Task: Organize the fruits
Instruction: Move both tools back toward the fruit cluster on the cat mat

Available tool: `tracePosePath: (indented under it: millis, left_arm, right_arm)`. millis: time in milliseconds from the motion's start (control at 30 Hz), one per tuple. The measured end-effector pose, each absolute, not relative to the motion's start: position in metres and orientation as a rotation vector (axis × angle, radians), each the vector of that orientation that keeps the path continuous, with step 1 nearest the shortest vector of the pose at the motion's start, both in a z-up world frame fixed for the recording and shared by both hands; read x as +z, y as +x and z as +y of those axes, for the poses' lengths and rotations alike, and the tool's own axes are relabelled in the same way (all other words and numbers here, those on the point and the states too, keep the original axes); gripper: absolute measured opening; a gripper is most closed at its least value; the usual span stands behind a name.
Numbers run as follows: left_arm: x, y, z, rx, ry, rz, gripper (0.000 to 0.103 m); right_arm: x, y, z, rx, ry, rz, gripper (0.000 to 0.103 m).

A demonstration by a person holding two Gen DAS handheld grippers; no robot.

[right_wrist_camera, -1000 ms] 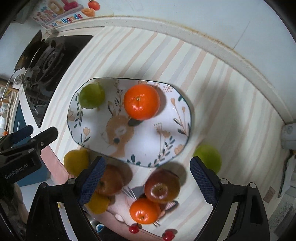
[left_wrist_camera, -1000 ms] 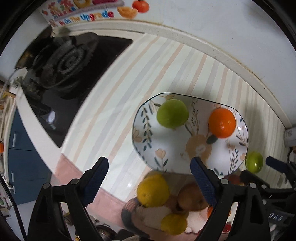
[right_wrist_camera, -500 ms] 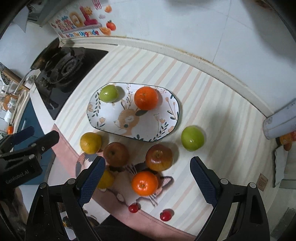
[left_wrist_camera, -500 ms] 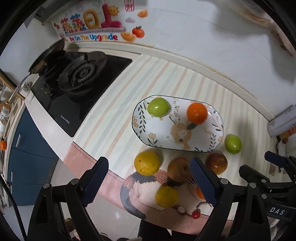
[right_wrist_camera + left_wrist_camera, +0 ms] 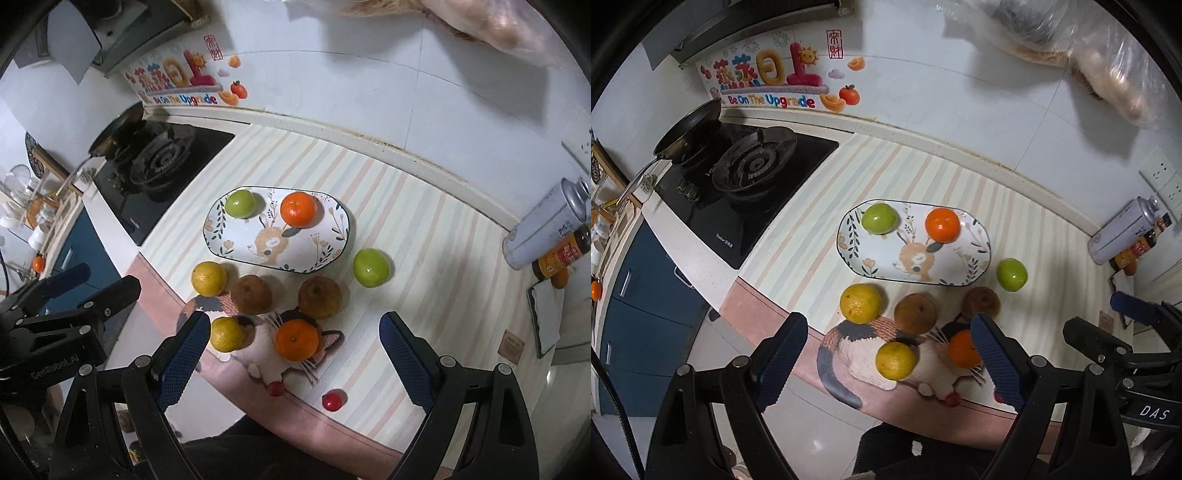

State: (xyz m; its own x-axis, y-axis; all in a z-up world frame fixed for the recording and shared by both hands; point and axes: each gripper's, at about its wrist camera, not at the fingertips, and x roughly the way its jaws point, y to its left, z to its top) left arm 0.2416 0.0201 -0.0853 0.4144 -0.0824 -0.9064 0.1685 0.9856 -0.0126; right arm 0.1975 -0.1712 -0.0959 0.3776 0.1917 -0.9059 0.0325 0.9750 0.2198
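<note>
I hold both grippers high, jaws wide and empty. The loose orange mandarin (image 5: pixel 297 339) lies at the counter's near edge, straight ahead between the right gripper (image 5: pixel 295 354) fingers; the left gripper (image 5: pixel 890 365) sits further from it.

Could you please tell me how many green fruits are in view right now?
2. One green fruit sits on the left end of the patterned plate, beside an orange. The other green fruit lies on the striped counter, just off the plate's right end. None looks hidden.
</note>
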Motion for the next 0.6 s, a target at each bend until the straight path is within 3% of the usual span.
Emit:
tracePosePath:
  millis: [167, 300, 467, 600]
  left_arm:
    - [-0.094, 0.243, 0.021, -0.146, 0.096, 1.141, 0.090]
    - [-0.129, 0.247, 0.023, -0.100, 0.137, 1.199, 0.099]
    - [-0.188, 0.251, 0.032, -0.021, 0.168, 1.313, 0.099]
    - [-0.220, 0.250, 0.041, 0.012, 0.153, 1.385, 0.099]
  right_arm:
    - [-0.137, 0.198, -0.178, 0.093, 0.261, 1.258, 0.095]
    - [-0.202, 0.208, -0.178, 0.095, 0.329, 1.365, 0.095]
    - [-0.276, 0.222, -0.164, 0.080, 0.347, 1.471, 0.078]
    - [-0.314, 0.231, -0.151, 0.071, 0.324, 1.523, 0.076]
